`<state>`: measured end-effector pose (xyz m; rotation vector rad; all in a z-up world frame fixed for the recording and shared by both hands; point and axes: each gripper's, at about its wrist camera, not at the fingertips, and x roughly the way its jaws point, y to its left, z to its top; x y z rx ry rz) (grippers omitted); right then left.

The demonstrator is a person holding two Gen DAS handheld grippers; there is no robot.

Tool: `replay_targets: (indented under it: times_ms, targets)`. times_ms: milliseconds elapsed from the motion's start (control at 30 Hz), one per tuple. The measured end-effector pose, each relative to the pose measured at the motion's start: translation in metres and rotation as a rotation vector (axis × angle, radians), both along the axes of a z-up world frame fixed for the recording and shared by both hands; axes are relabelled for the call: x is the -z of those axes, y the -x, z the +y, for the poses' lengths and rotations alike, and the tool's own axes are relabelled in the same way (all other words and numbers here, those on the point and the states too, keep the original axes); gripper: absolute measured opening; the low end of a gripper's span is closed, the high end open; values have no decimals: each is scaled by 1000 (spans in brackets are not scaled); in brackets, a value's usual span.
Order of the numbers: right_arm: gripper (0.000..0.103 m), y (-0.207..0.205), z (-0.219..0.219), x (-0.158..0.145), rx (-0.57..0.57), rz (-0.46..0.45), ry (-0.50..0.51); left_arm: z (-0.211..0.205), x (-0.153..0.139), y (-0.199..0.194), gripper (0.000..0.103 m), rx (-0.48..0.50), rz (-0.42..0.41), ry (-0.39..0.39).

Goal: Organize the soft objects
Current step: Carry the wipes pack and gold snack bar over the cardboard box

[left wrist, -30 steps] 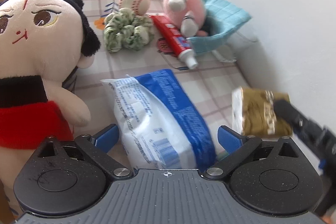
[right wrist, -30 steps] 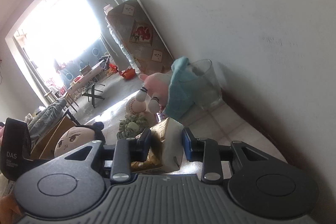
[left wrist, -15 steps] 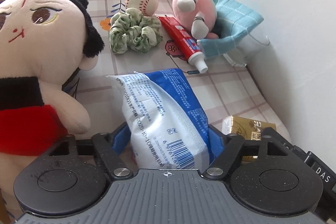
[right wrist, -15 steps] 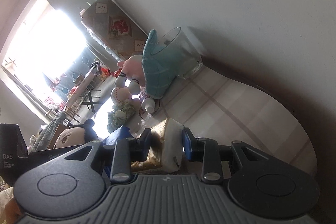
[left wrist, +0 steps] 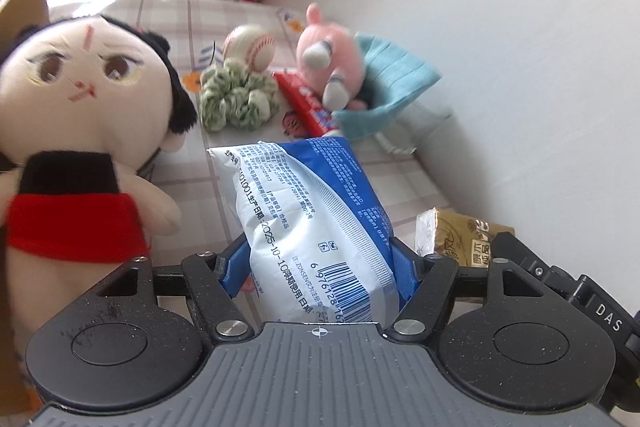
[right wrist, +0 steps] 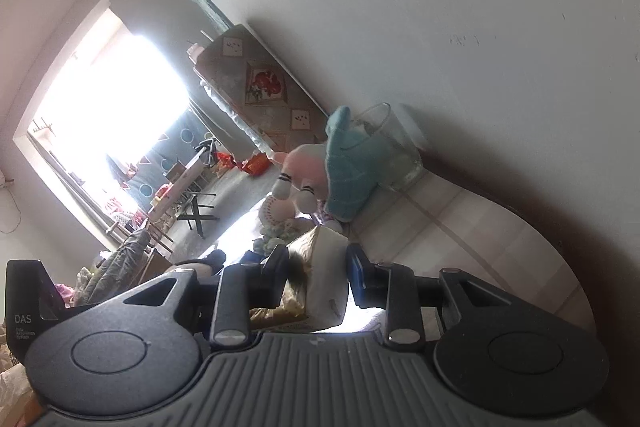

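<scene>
**Two packs held, most items left to sort**

My left claw (left wrist: 320,267) has just closed on the blue-white pack (left wrist: 316,219); my right claw (right wrist: 318,273) clamps the golden tissue pack (right wrist: 316,279). Farther along the table (left wrist: 200,167), the doll (left wrist: 80,131), scrunchie (left wrist: 236,99), baseball (left wrist: 250,47) and pink plush (left wrist: 328,67) near the far edge remain, I judge, unsorted.

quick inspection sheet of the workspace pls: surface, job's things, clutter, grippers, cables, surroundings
surface: table with a checked cloth, set against a white wall.
job's things: blue-and-white pack; gold tissue pack; big doll; pink plush on a teal cloth; green scrunchie; baseball.
clutter: red toothpaste tube; clear glass behind the teal cloth.
grippers: left gripper shut on the blue-and-white pack, its jaws having just been closing; right gripper shut on the gold tissue pack.
cables: nothing seen.
surroundings: patterned panel leaning on the wall, bright doorway, folding furniture beyond.
</scene>
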<state>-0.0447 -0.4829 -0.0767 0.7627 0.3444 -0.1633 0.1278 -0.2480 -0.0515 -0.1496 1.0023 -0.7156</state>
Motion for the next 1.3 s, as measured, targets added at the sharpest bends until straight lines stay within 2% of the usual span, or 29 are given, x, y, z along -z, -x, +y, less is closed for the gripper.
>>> replay_targets:
  times_ms: [167, 400, 533, 733, 867, 967, 1033, 1133, 1300]
  targets:
    - [31, 14, 28, -37, -30, -81, 62, 31, -31, 20, 69, -17, -46, 49]
    - [28, 13, 88, -91, -137, -213, 125, 100, -77, 42, 69, -88, -122, 154]
    - [27, -7, 123, -117, -222, -268, 132, 140, -89, 38, 69, -146, -115, 203]
    - [27, -61, 185, -143, -380, -287, 134, 205, -99, 23, 69, -272, -120, 234]
    - [27, -113, 225, -158, -485, -262, 147, 243, -105, 1, 69, -368, -136, 229]
    - [27, -155, 251, -163, -555, -226, 150, 266, -104, -27, 69, -432, -107, 218]
    - [27, -185, 265, -161, -593, -188, 147, 275, -102, -46, 69, -474, -107, 183]
    - [27, -232, 282, -151, -637, -117, 160, 289, -95, -71, 69, -518, -94, 129]
    - [26, -310, 297, -118, -697, 38, 161, 290, -64, -129, 69, -556, -4, 38]
